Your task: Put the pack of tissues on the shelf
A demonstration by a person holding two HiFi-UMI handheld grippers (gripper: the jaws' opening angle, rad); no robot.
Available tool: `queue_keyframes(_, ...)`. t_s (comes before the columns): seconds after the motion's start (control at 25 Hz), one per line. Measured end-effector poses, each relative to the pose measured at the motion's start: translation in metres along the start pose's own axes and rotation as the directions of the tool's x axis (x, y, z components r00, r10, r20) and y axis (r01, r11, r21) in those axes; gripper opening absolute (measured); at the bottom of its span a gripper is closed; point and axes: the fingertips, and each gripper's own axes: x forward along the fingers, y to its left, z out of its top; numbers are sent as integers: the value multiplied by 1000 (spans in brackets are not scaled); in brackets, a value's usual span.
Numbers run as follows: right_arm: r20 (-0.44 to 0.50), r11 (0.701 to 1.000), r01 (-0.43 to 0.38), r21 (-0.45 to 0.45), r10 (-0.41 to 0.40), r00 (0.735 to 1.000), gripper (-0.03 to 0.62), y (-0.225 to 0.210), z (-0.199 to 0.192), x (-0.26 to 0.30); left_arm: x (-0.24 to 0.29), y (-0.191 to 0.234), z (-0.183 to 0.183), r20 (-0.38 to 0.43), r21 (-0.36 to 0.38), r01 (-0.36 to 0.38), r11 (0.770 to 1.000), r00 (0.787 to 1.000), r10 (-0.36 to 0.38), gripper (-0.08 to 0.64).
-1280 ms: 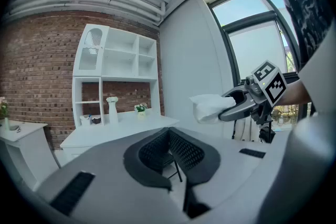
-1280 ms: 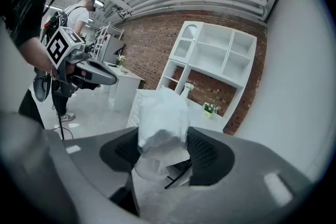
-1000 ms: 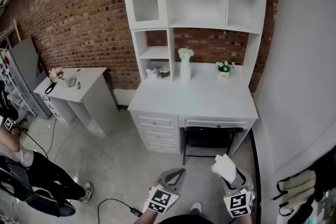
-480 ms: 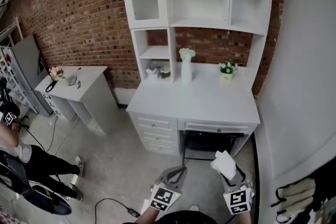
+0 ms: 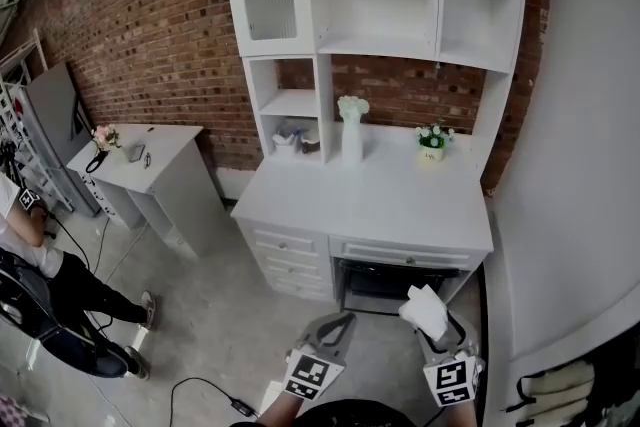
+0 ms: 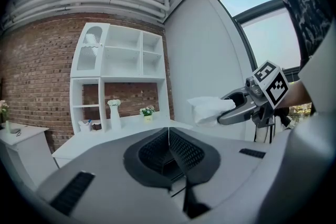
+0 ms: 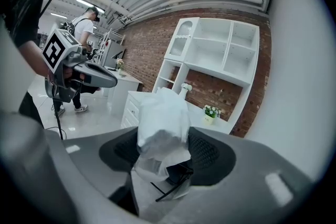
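Note:
My right gripper (image 5: 432,323) is shut on a white pack of tissues (image 5: 426,309), which sticks up out of its jaws in the right gripper view (image 7: 164,119). The left gripper (image 5: 338,323) is beside it, shut on nothing, its jaws meeting in a seam in the left gripper view (image 6: 168,131). That view also shows the pack of tissues (image 6: 209,109) held level at its right. Both grippers hover over the floor in front of a white desk (image 5: 370,200). A white shelf unit (image 5: 385,45) with open compartments stands on the desk.
On the desk stand a white vase (image 5: 351,130), a small flower pot (image 5: 432,137) and small items in a low cubby (image 5: 296,137). A dark chair (image 5: 385,280) sits under the desk. A side table (image 5: 140,160), a person (image 5: 40,265), a floor cable (image 5: 215,395) lie left; a white wall (image 5: 580,165) right.
Both grippers have come closer to the desk, the pack of tissues still in the right one. The person at the left has shifted a little.

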Motion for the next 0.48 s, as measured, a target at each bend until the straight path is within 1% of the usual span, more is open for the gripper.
queue_keyframes(0.48,0,1000,-12,16,12,1000,261,-38,-19,17,52,-11,5,-5,4,8,1000,1000,-8,12)
